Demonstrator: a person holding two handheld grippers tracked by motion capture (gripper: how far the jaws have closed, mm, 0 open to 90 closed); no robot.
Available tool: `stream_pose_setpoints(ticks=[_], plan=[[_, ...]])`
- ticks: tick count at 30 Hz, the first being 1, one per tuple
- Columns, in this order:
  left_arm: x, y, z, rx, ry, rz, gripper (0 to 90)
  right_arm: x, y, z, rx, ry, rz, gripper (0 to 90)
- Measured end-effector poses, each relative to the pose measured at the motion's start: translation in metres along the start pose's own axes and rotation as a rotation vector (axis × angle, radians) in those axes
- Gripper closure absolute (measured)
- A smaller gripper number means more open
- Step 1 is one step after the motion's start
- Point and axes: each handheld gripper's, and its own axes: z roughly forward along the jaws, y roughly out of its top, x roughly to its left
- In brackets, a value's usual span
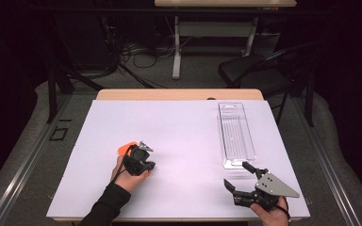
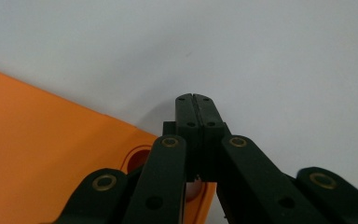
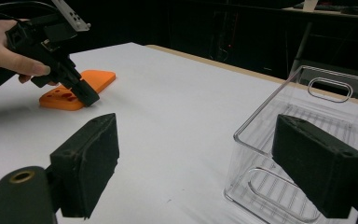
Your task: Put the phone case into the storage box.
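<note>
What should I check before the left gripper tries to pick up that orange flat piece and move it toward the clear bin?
1. Left gripper jaws: shut with nothing between them, so not ok for a grasp; open them first.
2. Left gripper position: its tips are down at the orange plate, at the plate's edge; whether they touch it, cannot tell.
3. Orange plate: lies flat on the white table cover; ok, though a flat piece may be hard to get under.
4. Clear bin: upright, open side up, looks empty; ok.
5. Right gripper: jaws open, holding nothing, near the bin's close end; ok.
6. Path from plate to bin: bare cover between; ok.
</note>
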Motion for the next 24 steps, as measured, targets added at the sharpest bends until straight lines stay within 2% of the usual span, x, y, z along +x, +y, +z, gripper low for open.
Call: stream_pose_setpoints(ticks=[4, 13, 24], plan=[[0.002, -0.010, -0.006, -0.002, -0.005, -0.005, 90.0, 0.000, 0.000, 0.000, 0.001, 0.000, 0.003, 14.2], [0.006, -0.023, -0.015, 0.019, 0.029, 0.019, 90.0, 0.000, 0.000, 0.000, 0.001, 0.001, 0.005, 14.2], [0.018, -0.039, -0.026, 0.016, 0.030, -0.022, 90.0, 0.000, 0.000, 0.000, 0.002, 0.002, 0.009, 14.2]])
